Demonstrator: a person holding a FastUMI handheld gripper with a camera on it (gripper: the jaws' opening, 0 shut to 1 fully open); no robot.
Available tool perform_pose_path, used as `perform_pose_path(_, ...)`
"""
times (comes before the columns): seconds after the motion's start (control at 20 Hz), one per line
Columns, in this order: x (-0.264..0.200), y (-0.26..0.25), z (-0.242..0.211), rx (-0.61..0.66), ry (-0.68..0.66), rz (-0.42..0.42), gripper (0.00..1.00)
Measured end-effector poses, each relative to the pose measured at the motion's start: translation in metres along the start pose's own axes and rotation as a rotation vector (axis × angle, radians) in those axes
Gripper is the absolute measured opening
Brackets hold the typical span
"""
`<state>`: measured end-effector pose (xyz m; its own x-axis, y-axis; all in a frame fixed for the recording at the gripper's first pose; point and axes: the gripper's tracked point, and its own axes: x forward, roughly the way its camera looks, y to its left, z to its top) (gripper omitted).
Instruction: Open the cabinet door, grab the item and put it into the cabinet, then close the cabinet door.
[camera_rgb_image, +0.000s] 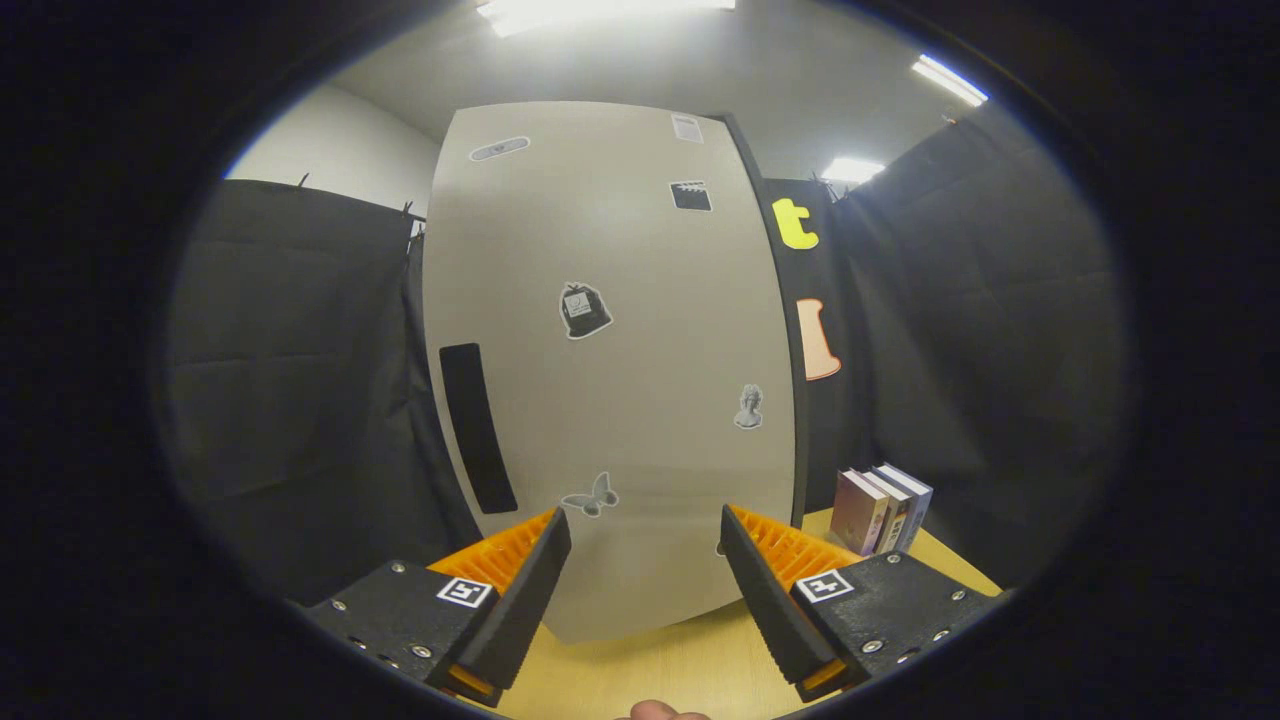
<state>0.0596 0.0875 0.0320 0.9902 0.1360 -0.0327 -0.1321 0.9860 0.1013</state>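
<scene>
The cabinet door (610, 360) stands shut and upright on the bench (660, 670), just ahead of the gripper (645, 560). One dark handle slot (477, 428) runs down the door's left edge. The gripper's fingers are spread apart with nothing between them, aimed at the lower middle of the door. The risk, as it looks from here: the fingers point at flat panel, well right of the slot, so a push forward would bump the door rather than hook it. Three books (882, 510) stand side by side near the bench's right edge, beside the cabinet. Six stickers dot the door.
</scene>
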Motion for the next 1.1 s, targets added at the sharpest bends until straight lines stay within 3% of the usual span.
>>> perform_pose_path(0.2, 0.009, -0.001, -0.003, -0.069, -0.018, 0.001, 0.94)
perform_pose_path(0.45, 0.005, 0.01, -0.012, -0.041, -0.003, 0.044, 0.94)
perform_pose_path(1.1, 0.019, 0.019, -0.007, -0.056, -0.028, 0.057, 0.94)
